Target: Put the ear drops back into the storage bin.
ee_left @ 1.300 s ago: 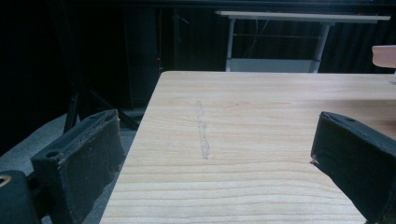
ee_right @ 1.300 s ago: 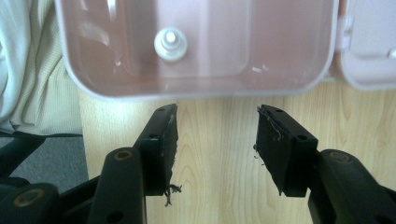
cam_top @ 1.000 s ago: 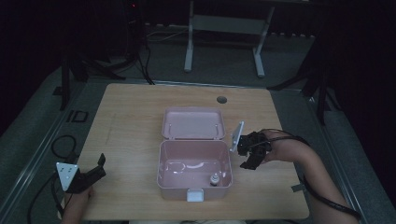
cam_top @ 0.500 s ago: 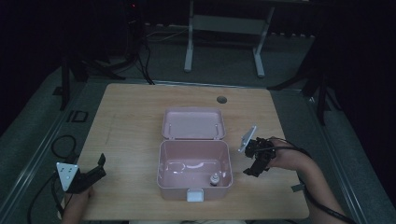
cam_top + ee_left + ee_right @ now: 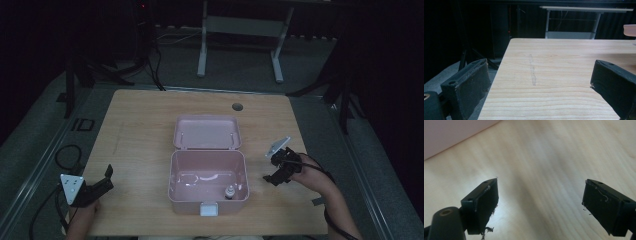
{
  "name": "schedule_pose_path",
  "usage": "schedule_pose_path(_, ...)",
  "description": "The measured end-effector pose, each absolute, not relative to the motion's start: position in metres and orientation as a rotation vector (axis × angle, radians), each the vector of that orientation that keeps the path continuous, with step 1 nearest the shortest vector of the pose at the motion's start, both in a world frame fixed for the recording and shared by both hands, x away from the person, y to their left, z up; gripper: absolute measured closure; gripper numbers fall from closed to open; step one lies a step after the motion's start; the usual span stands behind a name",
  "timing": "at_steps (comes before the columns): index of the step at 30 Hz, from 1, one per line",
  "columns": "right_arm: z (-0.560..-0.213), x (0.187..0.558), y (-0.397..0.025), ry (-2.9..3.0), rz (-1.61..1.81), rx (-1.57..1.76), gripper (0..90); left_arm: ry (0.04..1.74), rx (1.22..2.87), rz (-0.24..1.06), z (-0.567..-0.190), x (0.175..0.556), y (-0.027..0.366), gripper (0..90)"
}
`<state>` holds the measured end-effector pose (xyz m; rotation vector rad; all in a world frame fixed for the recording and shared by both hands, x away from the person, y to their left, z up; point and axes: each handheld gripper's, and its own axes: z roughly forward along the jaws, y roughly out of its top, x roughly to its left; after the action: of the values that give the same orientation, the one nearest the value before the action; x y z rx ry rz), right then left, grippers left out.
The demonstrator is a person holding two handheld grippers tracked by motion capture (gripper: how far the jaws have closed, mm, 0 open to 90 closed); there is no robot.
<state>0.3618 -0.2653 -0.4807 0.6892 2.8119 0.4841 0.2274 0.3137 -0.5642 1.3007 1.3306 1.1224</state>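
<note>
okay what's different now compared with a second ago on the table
The right gripper has drawn back from the open pink plastic box, moving right and toward the person, jaws open and empty. The left gripper, open, stayed at the near left corner of the wooden table. The box and the small bottle inside it have not moved.

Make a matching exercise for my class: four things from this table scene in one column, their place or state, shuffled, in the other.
Things:
1. pink box
2. small bottle
3. left gripper
4. right gripper

Place or state:
A. open, at the table's near left corner
B. inside the box, near its front right
C. lid swung back, mid-table
D. open, just right of the box

Pairs: 1-C, 2-B, 3-A, 4-D
</note>
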Motion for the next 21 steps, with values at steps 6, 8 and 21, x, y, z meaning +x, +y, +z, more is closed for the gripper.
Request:
schedule_pose_path(6,-0.492,0.360,-0.281,2.744,0.502,0.763,13.1,1.331,1.301,1.123,-0.564,0.227,0.314,2.4)
schedule_pose_path(8,-0.494,0.358,-0.286,2.715,0.525,0.791,13.1,1.332,1.302,1.123,-0.564,0.227,0.314,2.4)
schedule_pose_path(21,-0.513,0.347,-0.307,2.443,0.699,1.002,12.5,1.331,1.299,1.122,-0.564,0.227,0.314,2.4)
